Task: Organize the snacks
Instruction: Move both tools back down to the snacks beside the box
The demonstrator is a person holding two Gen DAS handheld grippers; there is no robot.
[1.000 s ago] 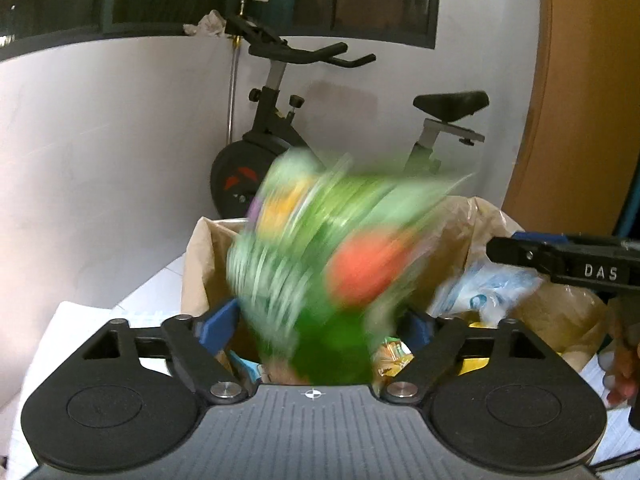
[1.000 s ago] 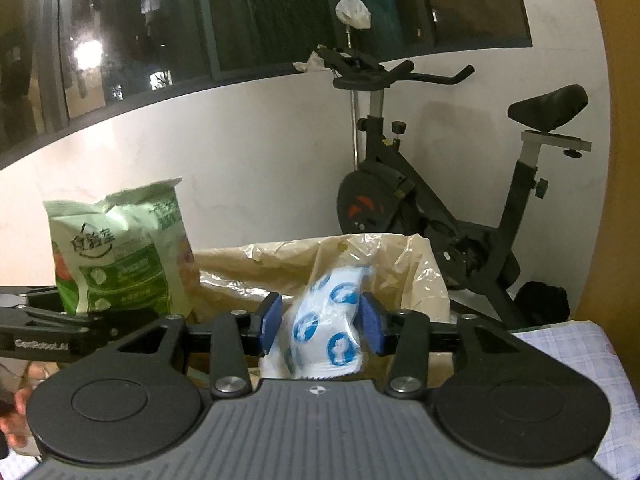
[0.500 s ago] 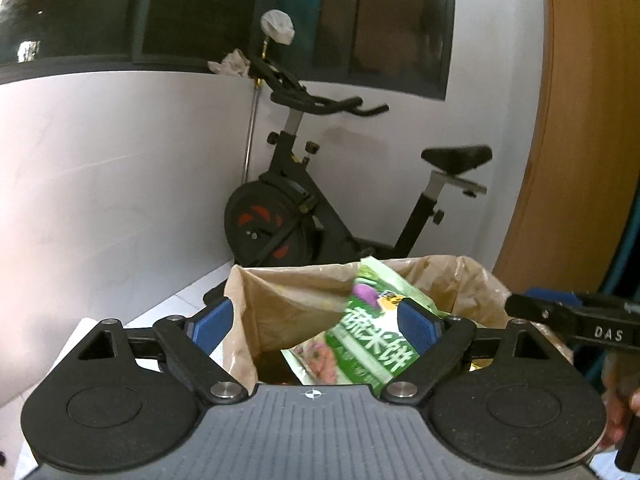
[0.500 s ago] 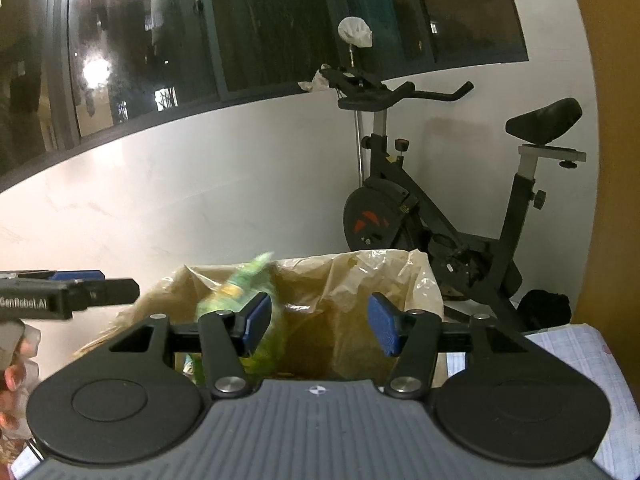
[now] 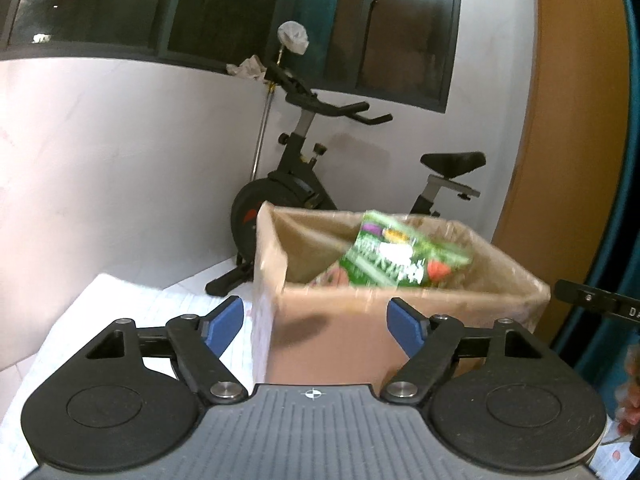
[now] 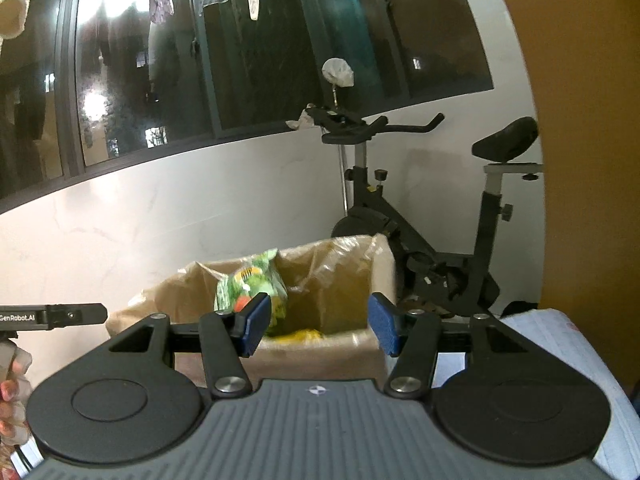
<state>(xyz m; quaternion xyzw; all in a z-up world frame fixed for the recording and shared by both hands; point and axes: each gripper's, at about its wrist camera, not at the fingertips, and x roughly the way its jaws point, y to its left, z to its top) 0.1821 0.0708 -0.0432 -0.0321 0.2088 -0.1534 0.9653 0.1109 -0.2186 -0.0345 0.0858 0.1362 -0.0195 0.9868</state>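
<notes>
Left gripper point(image 5: 316, 324): released, nothing between the blue pads; its jaws have just been closing a little, on air.
Right gripper point(image 6: 318, 326): released too and carrying nothing, with the cardboard box point(image 5: 340, 332) only behind the gap.
Green snack bag point(image 5: 404, 258): lies tilted in the box, upper part leaning above the rim toward the far side.
Risk, bag: it may slide or tip out if the box is nudged, since it sits high and loose on whatever lies under it.
Risk, liner: the plastic liner point(image 6: 332, 256) stands loose at the rim; a finger reaching in could snag it and drag the box.
Risk, crowding: both grippers face the same opening and could knock together.
Count, boxes: one.
Count, grippers: two.
Count, snacks: one green bag clearly; possibly a yellow pack point(image 6: 300, 335) deeper in, too blurred to be sure.
</notes>
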